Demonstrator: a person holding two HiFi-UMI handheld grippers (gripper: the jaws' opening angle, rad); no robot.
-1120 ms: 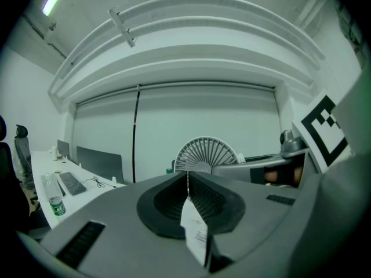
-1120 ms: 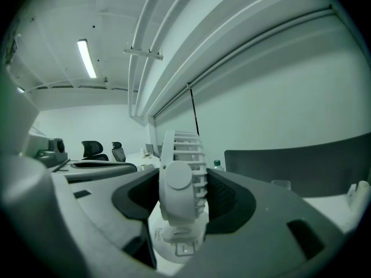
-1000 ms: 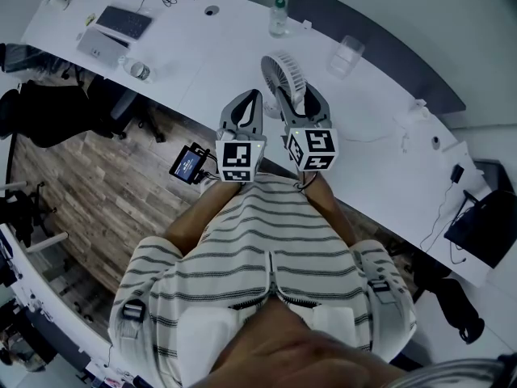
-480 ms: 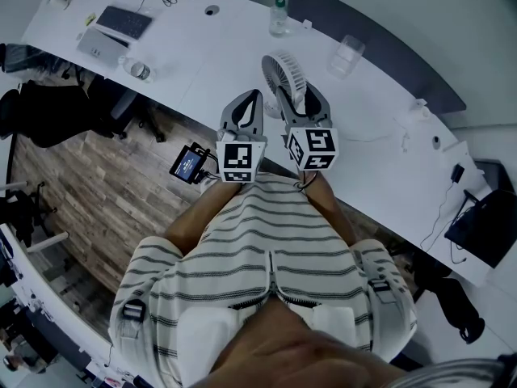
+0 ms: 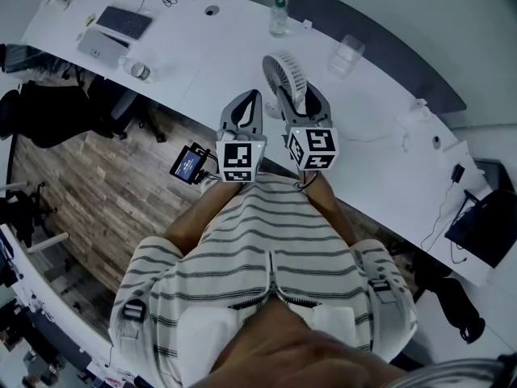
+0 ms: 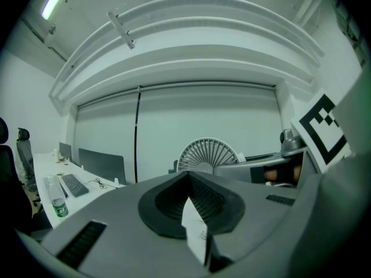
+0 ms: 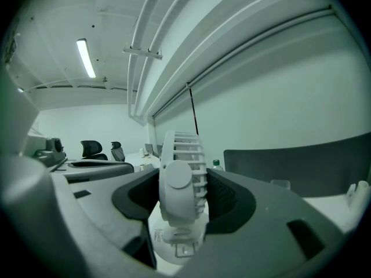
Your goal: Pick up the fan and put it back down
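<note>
Right gripper (image 7: 183,184) is clamped on the fan (image 5: 284,74), whose base appears to rest on the desk (image 5: 202,59). Lifting and setting down judged outstanding. Left gripper (image 6: 188,175), just beside the fan, has its jaws together and empty.

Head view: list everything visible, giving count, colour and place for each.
desk: one, white, curved across the top
fan: one, white, at the desk's near edge
bottle: one, clear with green cap, desk's far edge
glass: one, clear, right of the bottle
keyboard: one, dark, desk's far left
chair: one, black, on the wood floor at left
small screen: one, black, lit blue, below the desk edge
left gripper: grey, fingers together, empty, beside the fan
right gripper: grey, fingers closed on the fan
</note>
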